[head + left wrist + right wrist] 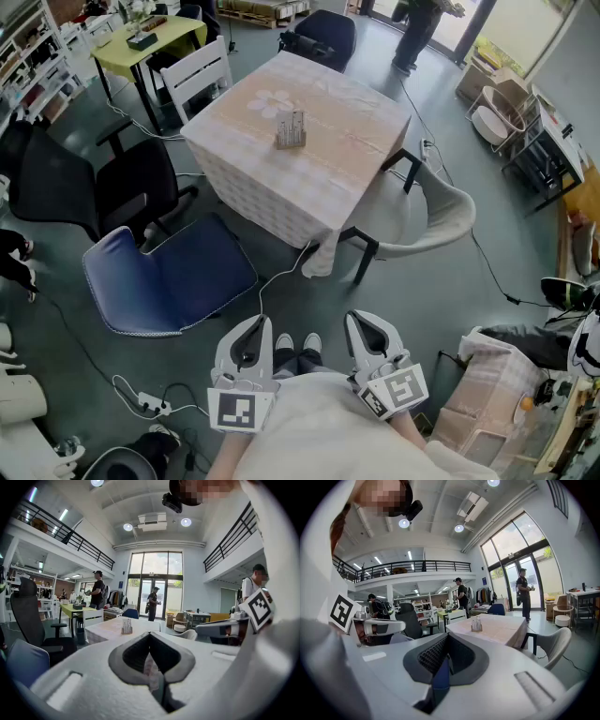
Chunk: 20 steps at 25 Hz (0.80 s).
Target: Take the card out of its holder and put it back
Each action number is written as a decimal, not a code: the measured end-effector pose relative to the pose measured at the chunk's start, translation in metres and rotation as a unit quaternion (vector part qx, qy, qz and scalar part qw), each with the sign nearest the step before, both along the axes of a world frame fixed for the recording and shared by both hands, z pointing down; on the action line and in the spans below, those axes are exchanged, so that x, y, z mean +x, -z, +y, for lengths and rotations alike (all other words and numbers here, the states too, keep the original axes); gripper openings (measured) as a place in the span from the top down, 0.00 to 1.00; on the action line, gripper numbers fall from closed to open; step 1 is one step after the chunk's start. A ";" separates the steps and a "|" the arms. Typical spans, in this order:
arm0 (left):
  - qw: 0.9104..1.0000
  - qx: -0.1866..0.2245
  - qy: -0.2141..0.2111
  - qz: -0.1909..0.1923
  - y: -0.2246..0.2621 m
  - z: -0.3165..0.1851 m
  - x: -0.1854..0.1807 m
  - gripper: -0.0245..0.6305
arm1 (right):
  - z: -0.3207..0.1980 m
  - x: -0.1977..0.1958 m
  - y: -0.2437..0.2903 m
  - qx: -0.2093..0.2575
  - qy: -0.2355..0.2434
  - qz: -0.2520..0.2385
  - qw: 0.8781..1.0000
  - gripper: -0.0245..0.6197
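Card (292, 120) seen standing in holder (291, 141), mid-table (356, 122), well apart from both tongs. Left tongs (255, 326) and right tongs (364, 323) held near body, jaws pressed together, nothing gripped. Task judged not begun: removal and return both left.

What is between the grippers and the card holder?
Nothing blocks the left gripper or right gripper. Only floor with a cable, then bare tabletop, lies before the card holder. The blue chair stands left of that path, the white chair right.
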<state>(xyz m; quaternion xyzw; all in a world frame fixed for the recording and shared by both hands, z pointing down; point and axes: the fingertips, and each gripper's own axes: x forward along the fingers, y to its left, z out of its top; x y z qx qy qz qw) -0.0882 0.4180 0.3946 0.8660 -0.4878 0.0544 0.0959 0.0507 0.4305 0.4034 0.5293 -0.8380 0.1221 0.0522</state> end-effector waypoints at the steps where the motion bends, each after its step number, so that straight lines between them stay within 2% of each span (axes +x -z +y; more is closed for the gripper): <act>1: 1.000 -0.004 -0.002 -0.007 -0.003 0.000 -0.001 0.96 | -0.001 -0.001 0.001 0.002 0.001 0.001 1.000 0.96; 4: 1.000 -0.010 -0.003 -0.016 -0.008 0.001 -0.003 0.96 | -0.001 -0.001 0.002 0.004 0.003 0.002 1.000 0.96; 16: 1.000 -0.006 -0.006 -0.007 -0.003 0.000 0.010 0.96 | 0.001 0.012 -0.001 0.001 -0.003 -0.008 1.000 0.96; 20: 1.000 -0.011 0.000 -0.006 -0.004 0.001 0.014 0.96 | -0.001 0.022 0.002 0.005 -0.015 -0.027 1.000 0.96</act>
